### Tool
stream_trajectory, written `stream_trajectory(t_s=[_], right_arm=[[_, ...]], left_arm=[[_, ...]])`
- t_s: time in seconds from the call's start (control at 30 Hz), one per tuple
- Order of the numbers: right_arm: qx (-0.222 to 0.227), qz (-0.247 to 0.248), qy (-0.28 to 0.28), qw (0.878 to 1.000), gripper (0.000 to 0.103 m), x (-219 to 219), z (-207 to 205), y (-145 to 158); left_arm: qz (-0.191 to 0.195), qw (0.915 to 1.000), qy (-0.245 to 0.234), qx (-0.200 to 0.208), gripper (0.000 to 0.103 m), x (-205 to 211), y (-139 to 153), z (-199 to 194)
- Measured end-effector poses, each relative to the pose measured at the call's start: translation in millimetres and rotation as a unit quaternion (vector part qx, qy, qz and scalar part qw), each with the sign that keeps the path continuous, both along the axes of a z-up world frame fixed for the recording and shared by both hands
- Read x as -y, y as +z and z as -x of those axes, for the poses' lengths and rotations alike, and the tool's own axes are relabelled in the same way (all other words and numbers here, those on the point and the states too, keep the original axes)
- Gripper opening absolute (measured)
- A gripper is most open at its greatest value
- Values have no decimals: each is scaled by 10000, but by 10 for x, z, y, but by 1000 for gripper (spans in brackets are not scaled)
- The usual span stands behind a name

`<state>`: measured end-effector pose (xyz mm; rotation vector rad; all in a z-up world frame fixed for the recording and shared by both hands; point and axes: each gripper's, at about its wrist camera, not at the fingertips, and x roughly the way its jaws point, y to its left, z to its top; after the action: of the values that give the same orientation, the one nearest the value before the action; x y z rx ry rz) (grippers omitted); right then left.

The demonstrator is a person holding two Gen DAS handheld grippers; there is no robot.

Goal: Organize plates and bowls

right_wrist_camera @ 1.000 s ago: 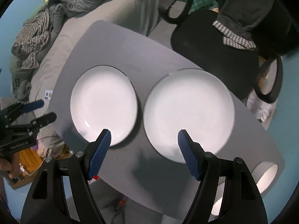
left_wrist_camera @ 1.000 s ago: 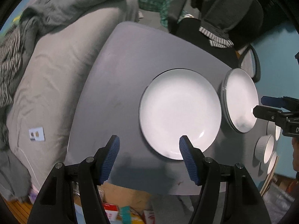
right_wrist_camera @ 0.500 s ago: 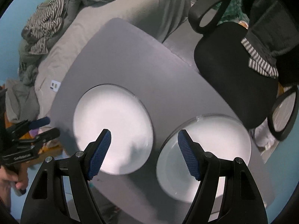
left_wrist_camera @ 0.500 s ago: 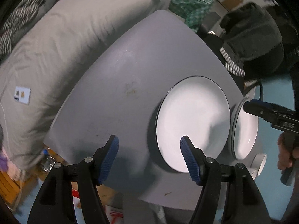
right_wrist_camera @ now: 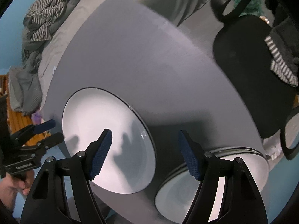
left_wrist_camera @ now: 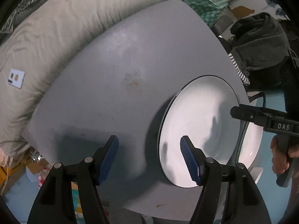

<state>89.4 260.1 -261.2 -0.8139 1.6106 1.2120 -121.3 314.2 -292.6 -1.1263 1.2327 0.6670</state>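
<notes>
Both grippers have dropped lower and swung leftward along the grey table (left_wrist_camera: 115,59). Left gripper (left_wrist_camera: 149,160): jaws wide apart, holding nothing, its right pad over the near rim of the white plate (left_wrist_camera: 198,123). Right gripper (right_wrist_camera: 144,154): also spread, empty (shadow falls on plate). Plate stack (right_wrist_camera: 186,188) sits just beside the single plate.

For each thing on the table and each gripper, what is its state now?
Left gripper: open, holds nothing, above the table beside the single plate.
Right gripper: open, holds nothing, above the gap between the plates.
Single plate: flat on the table, empty, not gripped.
Plate stack: at the table corner, top plate empty, not gripped.
Table: gray, a small stain near the middle.
</notes>
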Motion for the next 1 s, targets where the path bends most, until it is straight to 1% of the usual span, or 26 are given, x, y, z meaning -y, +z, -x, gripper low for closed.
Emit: stream_trajectory(t_s=[0.13, 0.2, 0.27, 0.33, 0.4, 0.43, 0.5, 0.53, 0.6, 0.67, 0.77, 0.8, 0.87, 1.0], right_arm=[[-176, 81, 24, 9998, 73, -2, 5, -71], [-207, 100, 48, 9997, 64, 12, 18, -94], [-284, 191, 88, 9994, 48, 20, 40, -136], [-370, 304, 108, 9988, 42, 35, 63, -176], [-221, 324, 188, 9991, 41, 28, 102, -175], [-169, 314, 208, 9991, 41, 36, 116, -172], [-60, 263, 177, 9995, 37, 50, 125, -160], [-10, 240, 151, 9996, 34, 54, 120, -157], [42, 176, 22, 9998, 30, 73, 96, -148], [49, 127, -118, 9998, 25, 107, 59, -148], [40, 108, -297, 9995, 20, 149, 15, -153], [-23, 119, -346, 9993, 16, 160, 10, -161], [-246, 89, -437, 9987, 14, 171, 33, -178], [-274, 48, -431, 9987, 14, 152, 176, -199]], left_arm=[[45, 10000, 24, -30, 69, 19, -82, -32], [83, 10000, 34, -33, 69, 23, -106, -39], [119, 9999, 34, -2, 69, 23, -127, -39], [144, 9999, 24, 33, 69, 15, -138, -43], [167, 9998, 8, 53, 69, -5, -150, -38], [176, 9998, -15, 67, 67, -12, -152, -33], [174, 9998, -94, 61, 55, -8, -163, -38], [184, 9997, -156, 43, 54, -11, -175, -46], [200, 9996, -207, 47, 50, -12, -176, -25], [193, 9994, -265, 59, 47, -9, -175, -33], [164, 9993, -333, 45, 47, -4, -177, -32], [156, 9993, -340, 31, 47, -7, -179, -19], [161, 9993, -343, 17, 46, -16, -187, 2], [174, 9990, -418, 4, 42, -17, -185, 61]])
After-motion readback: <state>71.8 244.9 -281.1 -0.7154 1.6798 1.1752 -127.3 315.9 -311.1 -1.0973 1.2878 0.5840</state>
